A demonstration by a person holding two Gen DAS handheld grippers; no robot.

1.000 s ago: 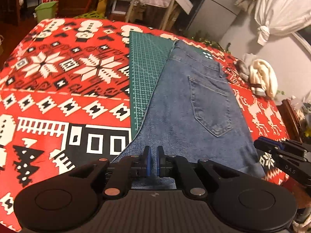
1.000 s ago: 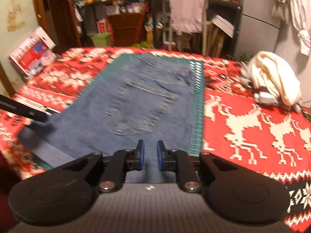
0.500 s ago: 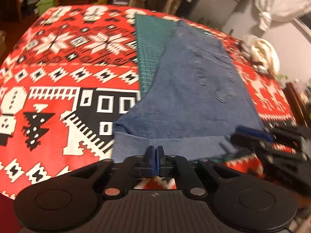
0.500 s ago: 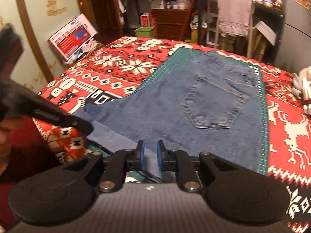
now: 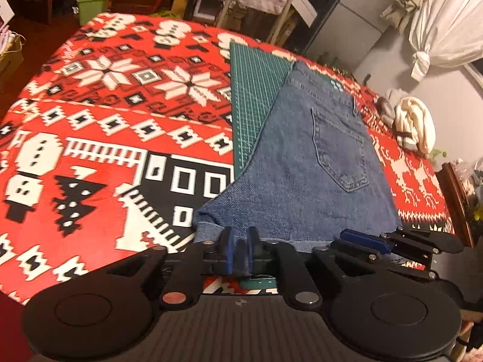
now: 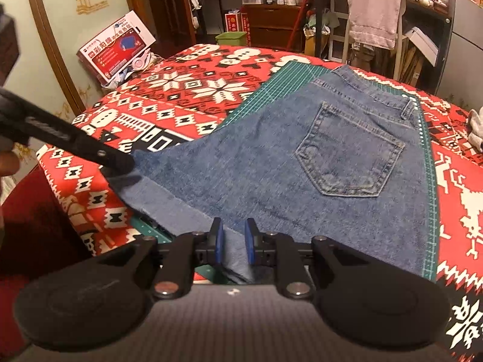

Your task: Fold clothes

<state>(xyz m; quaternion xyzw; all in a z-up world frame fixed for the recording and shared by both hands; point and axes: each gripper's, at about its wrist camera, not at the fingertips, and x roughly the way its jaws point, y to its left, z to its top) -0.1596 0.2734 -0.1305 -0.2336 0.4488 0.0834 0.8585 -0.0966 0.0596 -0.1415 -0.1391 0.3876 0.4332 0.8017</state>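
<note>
1. The task's thing is a pair of blue denim jeans (image 6: 302, 163), lying flat with a back pocket up. It sits mostly on a green gridded cutting mat (image 5: 256, 90) over a red, white and black patterned tablecloth (image 5: 120, 114). The waistband is at the far end, and the paler turned-over edge is at the near end, right by both tools.

2. The left gripper (image 5: 240, 252) has a bit of denim between its blue pads at the near left corner. The gap is narrow, and it looks pinched on the cloth.

3. The right gripper (image 6: 231, 241) has its pads apart, with the near denim edge lying in the gap but not squeezed.

4. My guess is this is the grab-the-near-edge stage of a fold, though the same pose would also fit letting go after laying that edge down.

5. If it's a grab, the right pads need to close on the cloth level with the left, so both corners lift evenly.

6. A cream bundle of cloth (image 5: 415, 123) sits far right, well apart.
</note>
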